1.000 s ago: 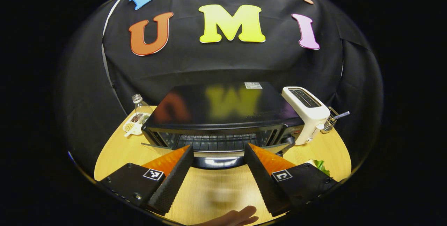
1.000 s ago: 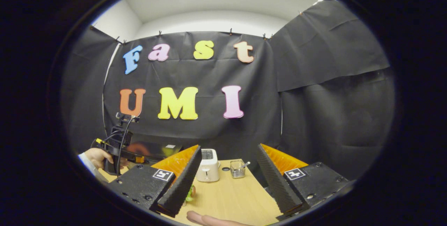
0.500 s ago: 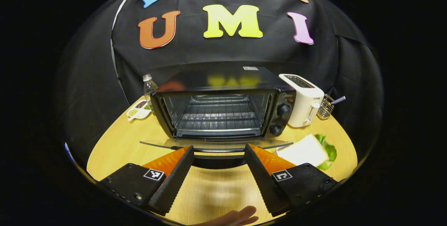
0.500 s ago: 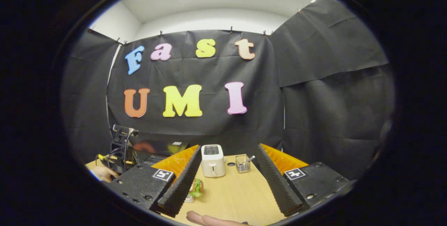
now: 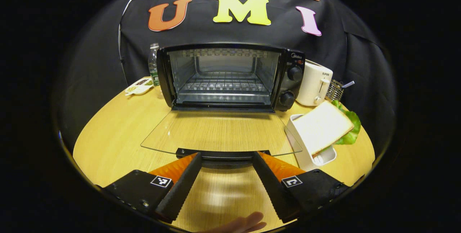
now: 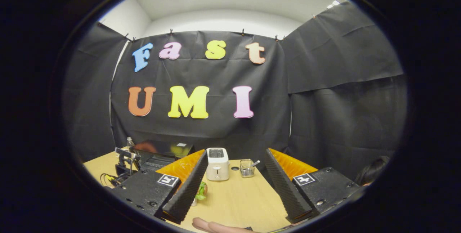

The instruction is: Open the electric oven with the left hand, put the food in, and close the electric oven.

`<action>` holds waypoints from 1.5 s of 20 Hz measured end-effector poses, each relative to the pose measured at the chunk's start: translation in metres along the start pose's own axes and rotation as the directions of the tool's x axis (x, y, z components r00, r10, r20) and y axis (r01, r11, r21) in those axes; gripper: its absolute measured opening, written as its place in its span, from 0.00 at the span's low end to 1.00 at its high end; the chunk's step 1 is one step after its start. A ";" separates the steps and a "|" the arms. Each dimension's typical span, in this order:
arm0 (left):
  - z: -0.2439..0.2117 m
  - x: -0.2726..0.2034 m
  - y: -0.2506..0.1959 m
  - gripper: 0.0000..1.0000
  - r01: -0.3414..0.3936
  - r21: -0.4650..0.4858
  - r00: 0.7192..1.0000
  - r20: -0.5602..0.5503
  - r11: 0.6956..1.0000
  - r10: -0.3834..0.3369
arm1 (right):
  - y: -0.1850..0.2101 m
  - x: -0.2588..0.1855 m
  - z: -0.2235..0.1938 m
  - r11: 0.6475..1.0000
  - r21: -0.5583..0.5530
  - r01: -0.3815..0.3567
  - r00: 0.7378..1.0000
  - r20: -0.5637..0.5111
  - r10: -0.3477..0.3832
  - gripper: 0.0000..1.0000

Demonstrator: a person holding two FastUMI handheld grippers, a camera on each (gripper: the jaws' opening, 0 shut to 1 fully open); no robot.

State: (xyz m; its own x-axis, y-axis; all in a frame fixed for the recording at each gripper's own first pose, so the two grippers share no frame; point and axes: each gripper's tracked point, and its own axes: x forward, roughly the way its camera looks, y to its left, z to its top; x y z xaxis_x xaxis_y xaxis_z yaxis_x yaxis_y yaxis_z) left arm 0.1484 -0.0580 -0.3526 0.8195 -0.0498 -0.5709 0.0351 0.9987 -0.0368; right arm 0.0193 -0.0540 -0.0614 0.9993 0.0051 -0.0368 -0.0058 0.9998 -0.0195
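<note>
The left gripper [image 5: 225, 161] sits low at the table's near edge with its jaws spread wide, one finger either side of the door handle [image 5: 224, 155]. Whether they touch it I cannot tell; they hold nothing. A fingertip of the person's hand [image 5: 241, 223] shows below.

Just beyond, the glass door [image 5: 219, 132] lies folded down flat, level with the table [image 5: 111, 132]. Behind it the oven [image 5: 230, 76] stands open at the table's far side, its wire rack [image 5: 223, 85] bare.

The sandwich [image 5: 326, 126], white bread over a green leaf, leans tilted in a white holder [image 5: 300, 148] at the right edge, just beside the door's right corner. A toaster [image 5: 315, 83] stands behind it.

The right gripper [image 6: 234, 186] hangs wide open and empty above the table; in its view the sandwich [image 6: 201, 191] peeks out beside its left finger.

The sandwich looks light and soft: bread that will dent, loose layers that could slide apart. I would take it by the upper edge sticking out of the holder, pinching across both slices gently, and keep it level on the way to the rack. The glass door is stiff but fragile; lift it by the handle only.
</note>
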 end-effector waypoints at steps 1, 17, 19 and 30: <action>-0.007 0.001 0.000 0.95 0.002 -0.010 1.000 -0.012 1.000 -0.002 | 0.002 0.000 -0.002 1.000 -0.002 -0.005 1.000 -0.002 0.005 0.90; 0.093 -0.093 0.014 0.93 -0.001 -0.052 0.949 0.314 0.999 0.017 | 0.029 0.029 -0.024 0.997 0.040 -0.061 0.995 -0.076 0.064 0.90; 0.112 -0.120 0.015 0.93 0.008 -0.049 0.932 0.362 0.999 0.010 | 0.029 0.031 -0.025 0.998 0.036 -0.059 0.995 -0.080 0.062 1.00; 0.176 -0.269 0.002 0.93 0.022 0.027 0.787 0.616 0.999 -0.035 | 0.032 0.057 -0.046 0.997 0.032 -0.066 0.989 -0.131 0.070 0.90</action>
State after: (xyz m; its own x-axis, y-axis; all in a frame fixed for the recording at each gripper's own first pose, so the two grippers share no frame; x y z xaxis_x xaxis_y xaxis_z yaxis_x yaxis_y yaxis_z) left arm 0.0284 -0.0411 -0.0551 0.9961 -0.0674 0.0574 0.0690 0.9972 -0.0270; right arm 0.0742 -0.0224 -0.1096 0.9830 0.0720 -0.1688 -0.0705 0.9974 0.0152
